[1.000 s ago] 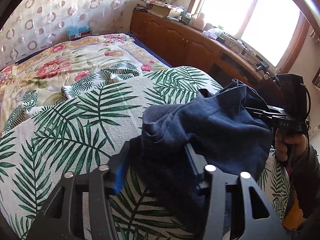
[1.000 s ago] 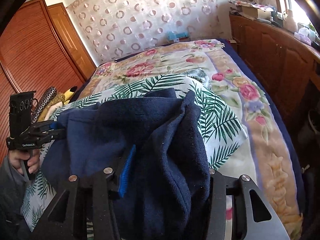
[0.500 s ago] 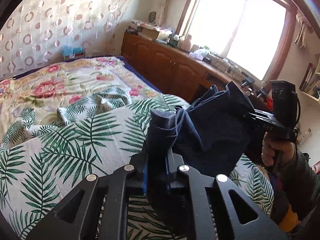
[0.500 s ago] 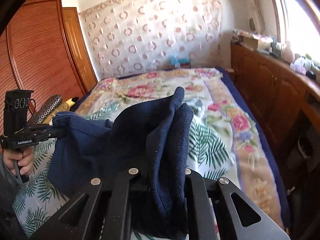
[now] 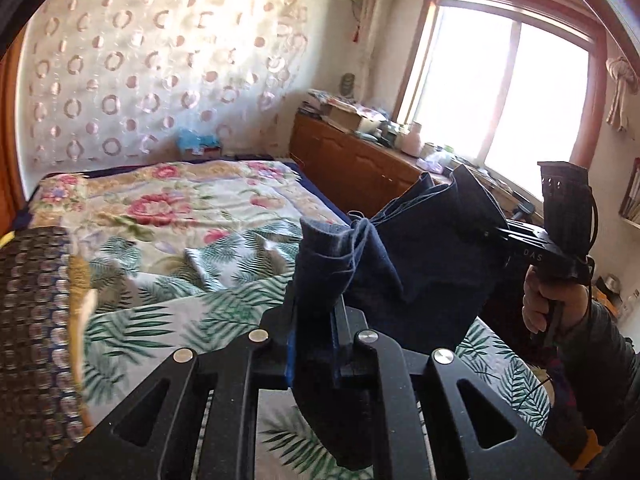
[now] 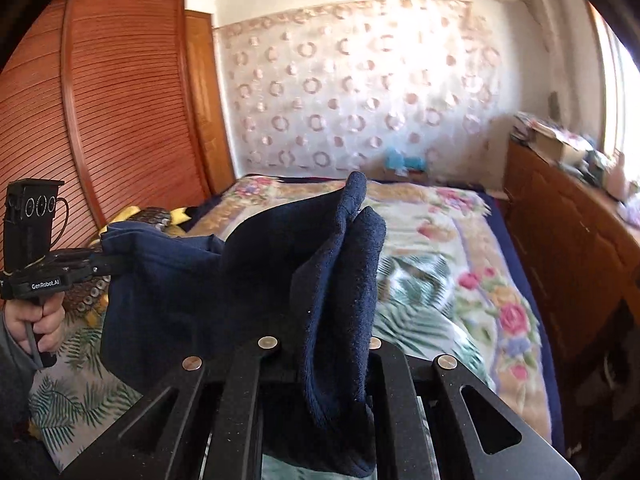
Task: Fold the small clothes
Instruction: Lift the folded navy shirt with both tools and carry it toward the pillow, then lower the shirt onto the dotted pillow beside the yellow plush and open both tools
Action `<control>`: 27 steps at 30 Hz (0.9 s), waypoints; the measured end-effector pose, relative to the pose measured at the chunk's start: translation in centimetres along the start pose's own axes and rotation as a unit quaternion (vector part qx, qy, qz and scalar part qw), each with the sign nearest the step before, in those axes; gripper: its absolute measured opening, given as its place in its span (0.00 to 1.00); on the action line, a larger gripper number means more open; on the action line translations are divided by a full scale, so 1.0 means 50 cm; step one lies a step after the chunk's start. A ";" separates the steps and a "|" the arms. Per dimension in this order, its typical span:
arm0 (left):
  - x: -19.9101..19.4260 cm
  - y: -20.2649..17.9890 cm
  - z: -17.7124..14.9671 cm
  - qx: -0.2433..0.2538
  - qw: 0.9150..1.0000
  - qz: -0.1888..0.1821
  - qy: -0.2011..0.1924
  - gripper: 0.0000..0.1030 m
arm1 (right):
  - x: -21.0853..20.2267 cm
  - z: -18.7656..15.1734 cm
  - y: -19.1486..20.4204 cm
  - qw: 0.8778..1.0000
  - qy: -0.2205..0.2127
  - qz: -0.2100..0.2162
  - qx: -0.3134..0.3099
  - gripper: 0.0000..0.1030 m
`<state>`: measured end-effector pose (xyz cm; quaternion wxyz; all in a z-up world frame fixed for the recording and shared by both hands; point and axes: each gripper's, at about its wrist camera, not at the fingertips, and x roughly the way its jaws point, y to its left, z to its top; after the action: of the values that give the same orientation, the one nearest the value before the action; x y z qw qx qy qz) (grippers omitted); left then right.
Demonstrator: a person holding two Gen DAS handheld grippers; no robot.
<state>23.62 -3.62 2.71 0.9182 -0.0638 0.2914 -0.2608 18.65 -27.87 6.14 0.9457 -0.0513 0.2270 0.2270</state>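
A small navy blue garment point(image 5: 432, 264) hangs in the air above the bed, stretched between my two grippers. My left gripper point(image 5: 314, 344) is shut on one corner of it; the cloth bunches up over the fingers. My right gripper point(image 6: 336, 344) is shut on the other corner, with folds of the garment point(image 6: 224, 280) rising above it. Each gripper shows in the other's view: the right one point(image 5: 500, 236) at the right, the left one point(image 6: 100, 268) at the left, both pinching the cloth.
The bed point(image 5: 168, 216) below carries a flowered quilt and a palm-leaf sheet point(image 5: 168, 320). A patterned bundle point(image 5: 32, 312) lies at the left. A wooden cabinet point(image 5: 352, 164) with clutter runs along the window side. A wooden wardrobe point(image 6: 100, 120) stands on the other side.
Both grippers closed on the navy garment and lifted it up off the bed. The views have tilted up toward the wall and window.
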 end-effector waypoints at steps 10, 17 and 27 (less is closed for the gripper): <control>-0.171 0.123 -0.015 -0.030 0.994 0.081 -0.060 0.13 | 0.127 0.101 0.133 0.995 -0.016 0.075 -0.063 0.10; -0.250 0.220 -0.062 -0.072 0.982 0.149 -0.094 0.13 | 0.242 0.189 0.229 0.982 -0.016 0.117 -0.148 0.10; -0.305 0.302 -0.146 -0.124 0.962 0.216 -0.115 0.13 | 0.427 0.272 0.315 0.960 0.000 0.150 -0.238 0.10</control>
<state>15.57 17.44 0.31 0.9649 -0.1422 0.2206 -0.0092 33.97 -2.43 8.70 0.8611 -0.2405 0.1715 0.4139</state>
